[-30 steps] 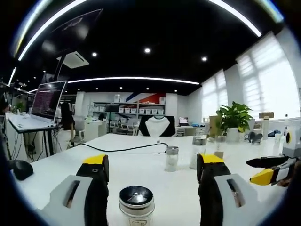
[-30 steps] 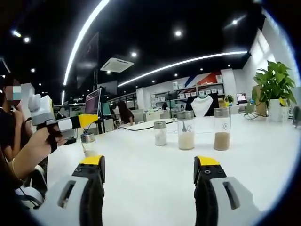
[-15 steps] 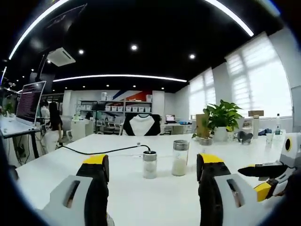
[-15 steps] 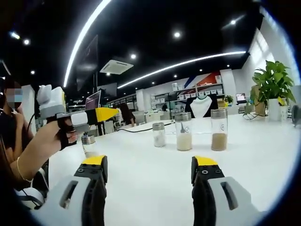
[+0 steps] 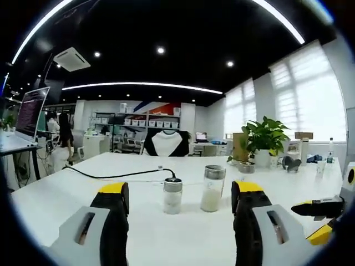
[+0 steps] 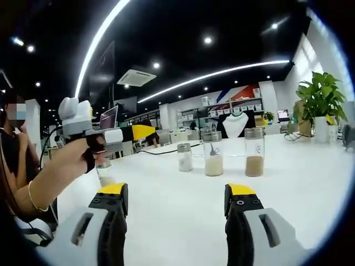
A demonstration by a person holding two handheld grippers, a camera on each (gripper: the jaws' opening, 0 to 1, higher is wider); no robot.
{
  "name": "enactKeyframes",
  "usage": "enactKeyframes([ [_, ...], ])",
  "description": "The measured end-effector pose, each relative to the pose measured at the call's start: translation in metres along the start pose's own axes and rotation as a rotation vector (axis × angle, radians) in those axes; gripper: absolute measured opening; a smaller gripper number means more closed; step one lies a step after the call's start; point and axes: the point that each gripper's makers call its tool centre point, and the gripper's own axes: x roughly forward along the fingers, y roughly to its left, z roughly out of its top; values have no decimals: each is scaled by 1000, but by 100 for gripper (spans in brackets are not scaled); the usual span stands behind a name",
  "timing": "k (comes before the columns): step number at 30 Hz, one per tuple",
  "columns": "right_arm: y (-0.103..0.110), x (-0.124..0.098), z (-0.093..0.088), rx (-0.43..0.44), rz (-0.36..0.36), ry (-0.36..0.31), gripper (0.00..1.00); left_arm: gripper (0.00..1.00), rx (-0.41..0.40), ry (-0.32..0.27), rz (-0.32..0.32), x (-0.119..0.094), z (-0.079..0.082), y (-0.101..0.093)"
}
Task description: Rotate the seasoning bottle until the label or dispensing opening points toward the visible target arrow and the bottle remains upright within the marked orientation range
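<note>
White tabletop [image 5: 83,183] held three seasoning bottles [image 6: 213,158]. Both grippers [image 5: 180,205] [image 6: 176,205] hovered spread, empty. Reaching a bottle seemed next.

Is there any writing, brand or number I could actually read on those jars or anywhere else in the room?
None can be read.
Middle jar: a small dark mark on the glass, too small to read.
Laptop screen: lines of text, blurred.
Far wall: red and blue graphic, no legible letters.

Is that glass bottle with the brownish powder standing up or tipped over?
Upright. In the right gripper view the bottle of brown powder stands on its base on the white table, lid on top, powder settled level at the bottom.
</note>
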Motion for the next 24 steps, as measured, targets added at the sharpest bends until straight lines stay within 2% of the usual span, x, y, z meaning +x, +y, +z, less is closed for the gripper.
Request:
enactKeyframes([
  [6,0,-2,0,-13,0,12,71,80,20,14,-2,14,-5,-3],
  [10,0,-3,0,-15,6,20,71,79,35,44,-7,25,-17,-4],
  [18,1,-3,2,-24,18,26,71,79,21,66,-13,51,-27,-5],
  [24,-2,-4,3,-31,10,30,70,79,0,72,20,67,-35,0],
])
